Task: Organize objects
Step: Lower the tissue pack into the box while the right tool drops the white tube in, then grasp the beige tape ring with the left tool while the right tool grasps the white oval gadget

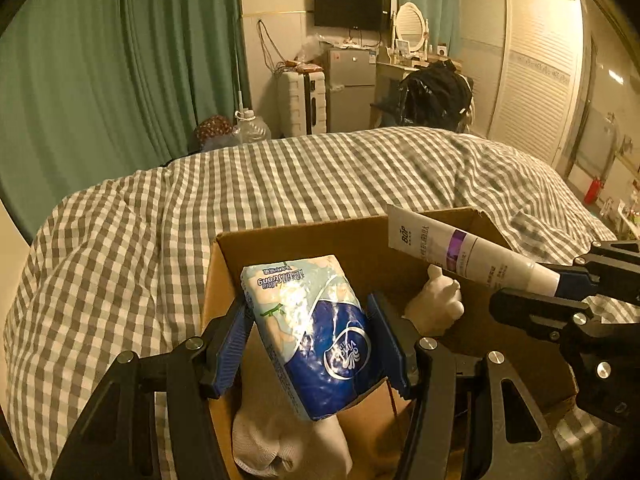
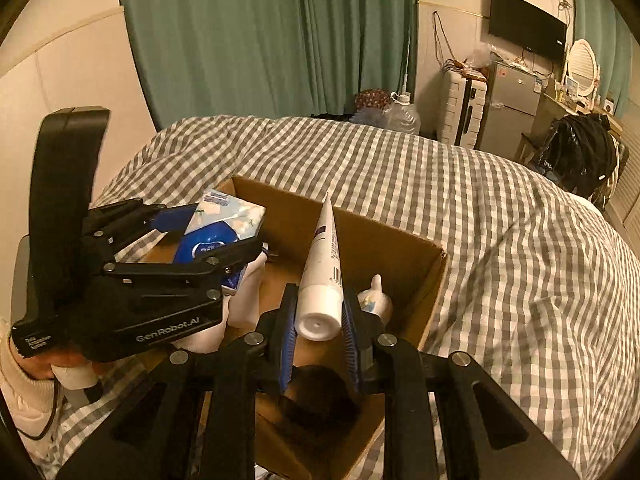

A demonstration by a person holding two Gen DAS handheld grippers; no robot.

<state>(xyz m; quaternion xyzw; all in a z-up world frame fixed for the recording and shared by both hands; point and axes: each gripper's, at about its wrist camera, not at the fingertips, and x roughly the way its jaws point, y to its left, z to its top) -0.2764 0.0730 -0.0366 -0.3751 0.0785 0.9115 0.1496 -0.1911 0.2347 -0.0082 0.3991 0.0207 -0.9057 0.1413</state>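
An open cardboard box lies on the checked bed. My left gripper is shut on a blue and white tissue pack and holds it over the box's left part; it shows in the right wrist view too. My right gripper is shut on the cap end of a white tube with purple print, held over the box; the tube also shows in the left wrist view. Inside the box lie a white sock, a small white figurine and a dark round object.
The grey checked duvet covers the bed around the box. Green curtains hang behind. A water jug, suitcase, small fridge and a chair with dark clothes stand beyond the bed. A wardrobe is at right.
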